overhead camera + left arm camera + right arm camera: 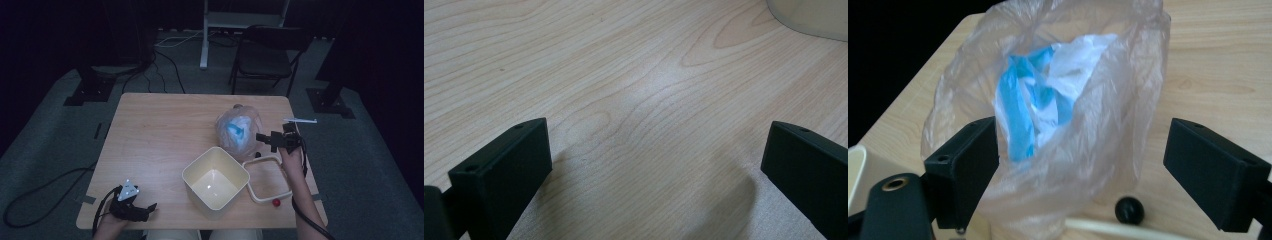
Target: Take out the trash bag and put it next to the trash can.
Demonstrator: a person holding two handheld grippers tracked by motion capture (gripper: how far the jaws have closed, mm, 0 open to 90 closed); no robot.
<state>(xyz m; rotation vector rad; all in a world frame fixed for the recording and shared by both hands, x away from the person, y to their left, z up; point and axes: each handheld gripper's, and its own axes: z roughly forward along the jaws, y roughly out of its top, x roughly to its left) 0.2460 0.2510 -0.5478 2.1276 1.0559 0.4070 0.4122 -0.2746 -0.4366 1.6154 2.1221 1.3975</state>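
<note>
Right gripper (pixel 1083 165) spread wide, jaws flanking the bag (pixel 1058 115) without pinching it yet. Bag dead ahead, upright on the table's (pixel 150 130) far right, behind the bin (pixel 215 181). Left gripper (pixel 659 165) spread too, idle near the front edge, well apart.

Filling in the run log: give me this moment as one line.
right gripper: open, jaws at clear plastic bag | left gripper: open, low over table | bin: open top, ring beside
</note>
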